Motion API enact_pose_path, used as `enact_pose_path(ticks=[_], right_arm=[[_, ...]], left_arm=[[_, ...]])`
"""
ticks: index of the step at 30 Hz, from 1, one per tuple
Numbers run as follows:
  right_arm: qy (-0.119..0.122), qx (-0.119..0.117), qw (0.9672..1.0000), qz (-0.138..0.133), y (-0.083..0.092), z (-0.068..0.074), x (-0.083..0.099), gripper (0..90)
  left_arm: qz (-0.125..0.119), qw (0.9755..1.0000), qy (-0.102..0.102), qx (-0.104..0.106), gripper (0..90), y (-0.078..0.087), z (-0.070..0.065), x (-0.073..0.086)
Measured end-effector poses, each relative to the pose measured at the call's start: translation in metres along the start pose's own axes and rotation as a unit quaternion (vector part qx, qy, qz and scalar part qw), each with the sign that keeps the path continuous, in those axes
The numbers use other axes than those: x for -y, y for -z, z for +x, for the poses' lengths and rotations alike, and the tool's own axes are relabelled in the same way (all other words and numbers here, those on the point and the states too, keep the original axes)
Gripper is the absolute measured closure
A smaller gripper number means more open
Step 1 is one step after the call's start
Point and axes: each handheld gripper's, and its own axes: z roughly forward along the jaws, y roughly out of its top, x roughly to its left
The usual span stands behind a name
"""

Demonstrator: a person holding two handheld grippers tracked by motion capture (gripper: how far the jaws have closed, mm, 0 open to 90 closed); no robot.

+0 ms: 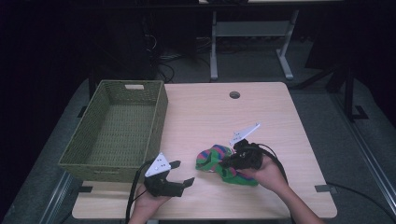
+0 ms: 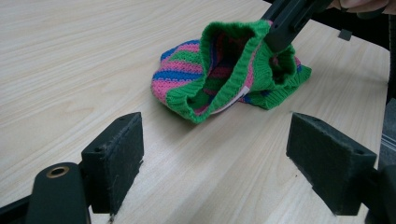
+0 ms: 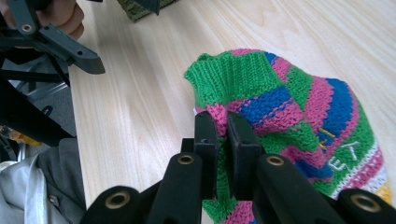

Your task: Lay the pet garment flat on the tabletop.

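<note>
A knitted hat [image 1: 211, 158] striped in green, pink and blue lies crumpled on the wooden table [image 1: 210, 116], near its front right. My right gripper [image 1: 227, 163] comes in from the right and is shut on the hat's folded rim [image 3: 219, 114]. The left gripper view shows that rim lifted and the hat's mouth [image 2: 224, 60] gaping, with the right gripper [image 2: 279, 35] pinching it from above. My left gripper [image 1: 182, 172] hovers low over the table's front edge, to the left of the hat. It [image 2: 215, 128] stands open and holds nothing, with the hat lying beyond its pads.
A green woven basket [image 1: 158, 122], with nothing inside, stands along the table's left side, just behind my left gripper. A round cable hole [image 1: 234, 94] sits near the far edge. Beyond the table are desk legs and cables on a dark floor.
</note>
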Motion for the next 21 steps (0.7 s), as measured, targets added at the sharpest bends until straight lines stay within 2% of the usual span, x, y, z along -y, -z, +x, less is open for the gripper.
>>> enact_pose_path(ticks=[15, 21], right_arm=[[-0.002, 0.004, 0.9998, -0.018, 0.018, -0.002, 0.000, 83.6], [-0.005, 0.005, 0.9997, -0.024, 0.023, -0.002, 0.000, 83.6]], left_arm=[[0.001, 1.0000, 0.000, 0.004, 18.6, -0.003, 0.000, -0.001], [0.002, 1.0000, -0.006, 0.005, 18.6, -0.004, 0.000, -0.001]])
